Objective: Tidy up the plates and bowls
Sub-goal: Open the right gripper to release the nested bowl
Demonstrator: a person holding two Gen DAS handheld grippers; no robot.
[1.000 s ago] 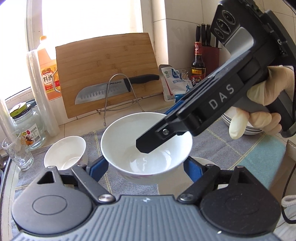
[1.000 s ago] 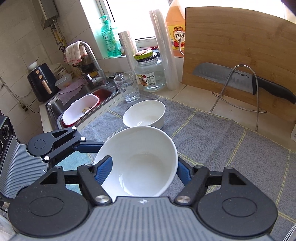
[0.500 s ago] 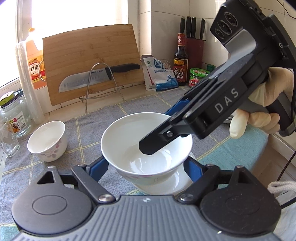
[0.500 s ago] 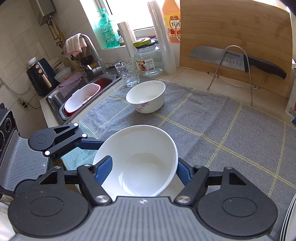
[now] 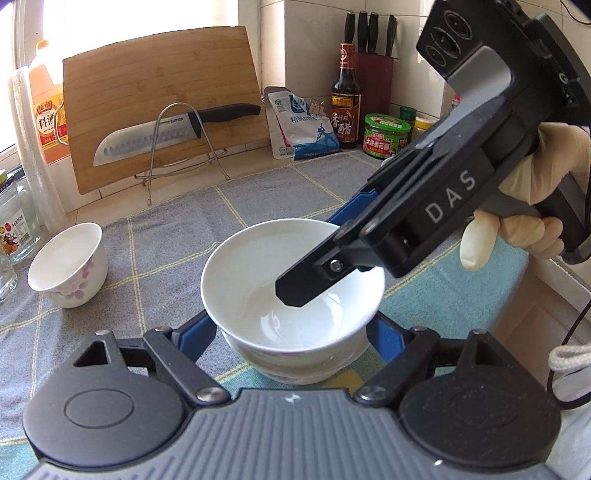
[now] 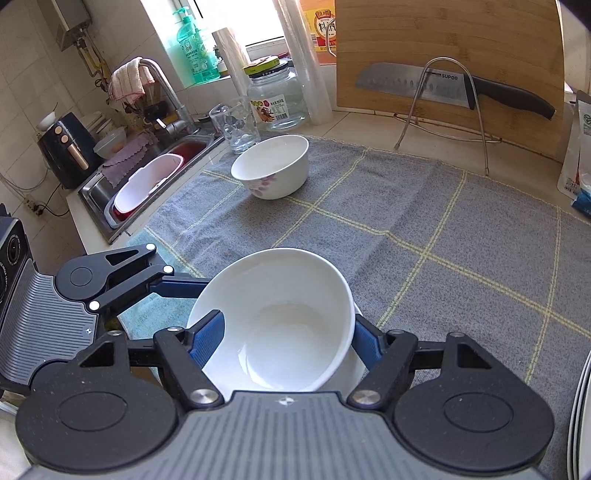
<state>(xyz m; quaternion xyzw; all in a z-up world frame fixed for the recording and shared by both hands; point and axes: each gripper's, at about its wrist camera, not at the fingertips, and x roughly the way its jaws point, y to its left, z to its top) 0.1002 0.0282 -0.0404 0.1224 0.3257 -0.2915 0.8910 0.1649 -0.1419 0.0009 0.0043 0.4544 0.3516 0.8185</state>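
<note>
Three white bowls show: one held [image 5: 295, 280] nested over a second [image 5: 295, 369], and a floral bowl [image 5: 68, 264] apart on the one grey checked cloth [image 5: 177, 236]. The counter carries one bamboo cutting board [image 5: 162, 88], one santoku knife [image 5: 147, 142], one wire rack [image 5: 177, 140] and four block knives [image 5: 369, 27]. There are also one vinegar bottle [image 5: 345, 96], one green-lidded jar [image 5: 386, 134], one glass tumbler [image 6: 236, 123] and two handheld grippers [image 5: 295, 332] [image 5: 325, 258].

"DAS" on right hand-held gripper [image 5: 317, 280], "SUPOR" on knife [image 5: 147, 138]

A pale counter [image 6: 373, 122] carries a grey checked cloth [image 6: 461, 240], with a flowered bowl [image 6: 271, 166] upright on it.
</note>
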